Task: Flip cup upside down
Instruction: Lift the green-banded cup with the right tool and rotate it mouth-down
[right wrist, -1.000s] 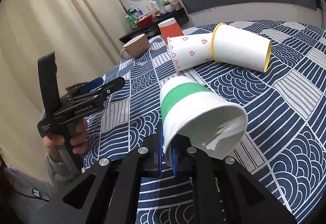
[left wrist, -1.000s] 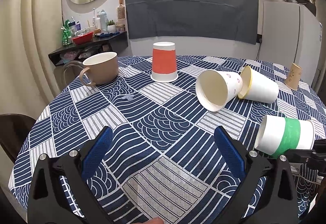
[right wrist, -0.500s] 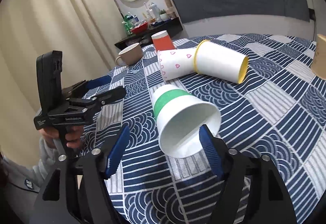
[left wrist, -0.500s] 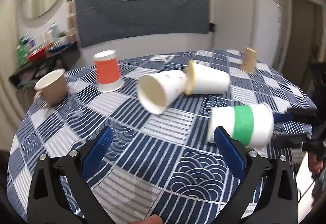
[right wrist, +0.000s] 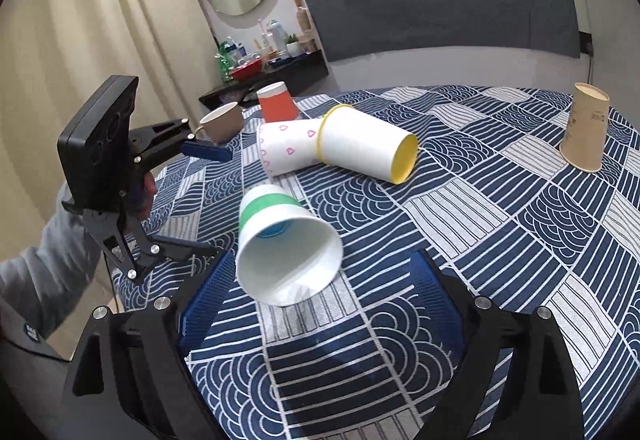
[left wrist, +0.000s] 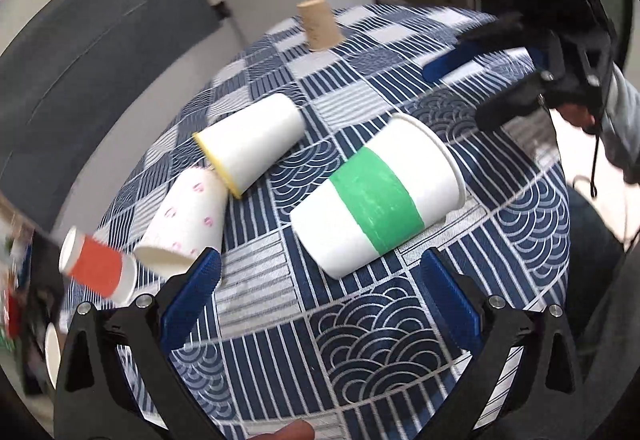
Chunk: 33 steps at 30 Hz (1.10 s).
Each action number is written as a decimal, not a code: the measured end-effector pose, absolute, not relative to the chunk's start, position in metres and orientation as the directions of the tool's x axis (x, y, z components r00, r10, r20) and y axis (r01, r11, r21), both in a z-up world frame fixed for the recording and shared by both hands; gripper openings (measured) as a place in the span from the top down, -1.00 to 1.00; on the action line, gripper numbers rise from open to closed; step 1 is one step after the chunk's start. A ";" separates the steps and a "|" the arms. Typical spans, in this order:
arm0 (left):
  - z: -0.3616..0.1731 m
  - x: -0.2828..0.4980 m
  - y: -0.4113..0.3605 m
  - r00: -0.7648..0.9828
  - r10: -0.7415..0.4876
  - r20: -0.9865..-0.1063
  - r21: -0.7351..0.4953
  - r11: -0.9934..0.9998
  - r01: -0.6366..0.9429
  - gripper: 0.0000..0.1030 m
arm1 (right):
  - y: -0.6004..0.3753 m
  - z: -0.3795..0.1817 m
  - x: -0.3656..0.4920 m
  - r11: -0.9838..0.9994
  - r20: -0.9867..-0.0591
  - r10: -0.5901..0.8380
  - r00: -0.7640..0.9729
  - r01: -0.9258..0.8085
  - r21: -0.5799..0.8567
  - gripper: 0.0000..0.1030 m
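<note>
Left wrist view has the green-banded cup (left wrist: pixel 378 196) lying on its side on the table (left wrist: pixel 520 208), just ahead of the left gripper (left wrist: pixel 320 296) — jaws wide apart, gripping nothing. Behind it lie a yellow-rimmed cup (left wrist: pixel 250 138) and a heart-print cup (left wrist: pixel 186 222), touching; an orange cup (left wrist: pixel 96 268) and a tan cup (left wrist: pixel 318 25) stand inverted. Right wrist view alone shows the cup's open mouth facing the right gripper (right wrist: pixel 320 292) — jaws likewise apart — plus a beige mug (right wrist: pixel 220 122).
</note>
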<state>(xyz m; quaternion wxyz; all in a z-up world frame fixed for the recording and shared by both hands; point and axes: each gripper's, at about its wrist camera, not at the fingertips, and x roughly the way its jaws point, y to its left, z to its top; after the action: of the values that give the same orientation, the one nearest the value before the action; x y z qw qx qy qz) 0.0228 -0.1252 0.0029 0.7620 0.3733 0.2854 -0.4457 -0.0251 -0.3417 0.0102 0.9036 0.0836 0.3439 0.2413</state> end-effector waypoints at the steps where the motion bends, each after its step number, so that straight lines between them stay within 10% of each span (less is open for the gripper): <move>1: 0.001 0.026 -0.129 0.425 -0.465 -0.777 0.318 0.292 0.902 -0.89 | -0.343 0.008 -0.023 0.869 -0.586 0.495 0.642 -0.377 0.320 -0.65; 17: -0.026 0.071 -0.168 0.050 -0.499 -0.865 0.069 -0.021 0.997 -0.89 | -0.375 -0.001 -0.008 0.851 -0.564 0.521 0.641 -0.343 0.397 -0.66; 22: -0.030 0.079 -0.164 0.028 -0.499 -0.866 0.032 0.002 0.999 -0.40 | -0.382 -0.005 -0.003 0.845 -0.560 0.527 0.639 -0.326 0.424 -0.66; 33: -0.011 0.064 -0.145 0.067 -0.576 -0.815 0.030 0.073 0.997 -0.28 | -0.381 -0.009 -0.002 0.849 -0.568 0.520 0.638 -0.314 0.424 -0.66</move>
<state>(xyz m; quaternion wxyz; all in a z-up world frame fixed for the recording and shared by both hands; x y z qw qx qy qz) 0.0641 -0.1454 -0.0108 0.6556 0.3220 0.3266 -0.5998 -0.0021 -0.3813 -0.0092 0.8934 0.1444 0.3557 0.2333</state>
